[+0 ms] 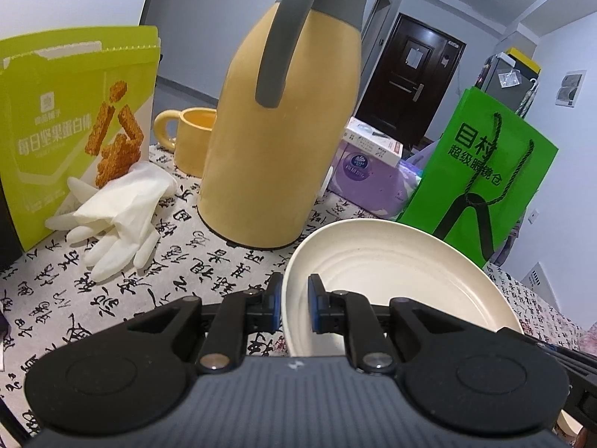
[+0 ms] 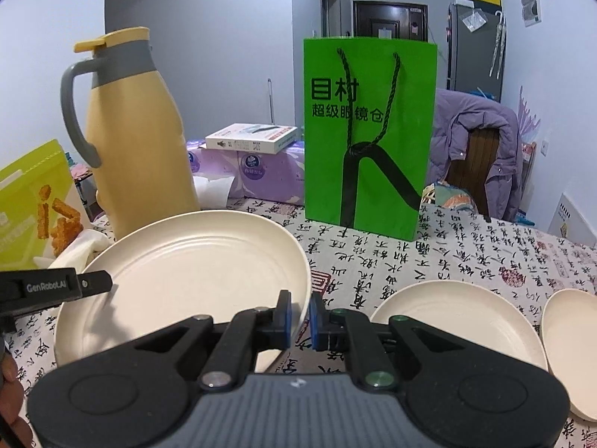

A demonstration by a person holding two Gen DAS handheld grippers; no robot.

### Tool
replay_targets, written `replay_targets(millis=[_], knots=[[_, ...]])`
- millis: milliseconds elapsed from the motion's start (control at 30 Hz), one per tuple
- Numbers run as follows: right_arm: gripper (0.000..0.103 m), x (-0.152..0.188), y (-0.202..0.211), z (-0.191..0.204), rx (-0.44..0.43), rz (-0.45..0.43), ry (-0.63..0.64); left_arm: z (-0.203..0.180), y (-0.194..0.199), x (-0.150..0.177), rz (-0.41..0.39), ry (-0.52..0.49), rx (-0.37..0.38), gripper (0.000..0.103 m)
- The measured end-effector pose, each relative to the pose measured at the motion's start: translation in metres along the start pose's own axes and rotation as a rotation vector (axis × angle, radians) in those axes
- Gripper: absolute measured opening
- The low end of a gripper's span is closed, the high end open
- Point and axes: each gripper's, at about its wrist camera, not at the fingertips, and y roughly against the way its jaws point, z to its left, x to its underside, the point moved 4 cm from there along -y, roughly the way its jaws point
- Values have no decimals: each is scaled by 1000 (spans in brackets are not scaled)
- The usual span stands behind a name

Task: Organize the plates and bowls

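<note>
While the left gripper and right gripper each clamp opposite rims of the large cream plate, lifted between them, an uneven pull could slip it onto the smaller plate lying right of the right gripper.

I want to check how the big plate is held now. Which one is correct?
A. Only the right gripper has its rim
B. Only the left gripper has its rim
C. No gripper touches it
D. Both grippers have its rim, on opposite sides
D: the left gripper straddles one edge of the big plate, and the right gripper has its fingers on either side of the opposite edge.
</note>
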Motion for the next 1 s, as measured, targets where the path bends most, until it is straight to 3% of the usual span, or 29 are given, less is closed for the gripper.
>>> replay_targets(millis=[600,1000], knots=[[10,4,54,-11,18,-114,-25,-26,42,0,-105,-83,34,13],[10,12,72,-31,32,-122,-78,-49,52,5,-111,-132,42,13]])
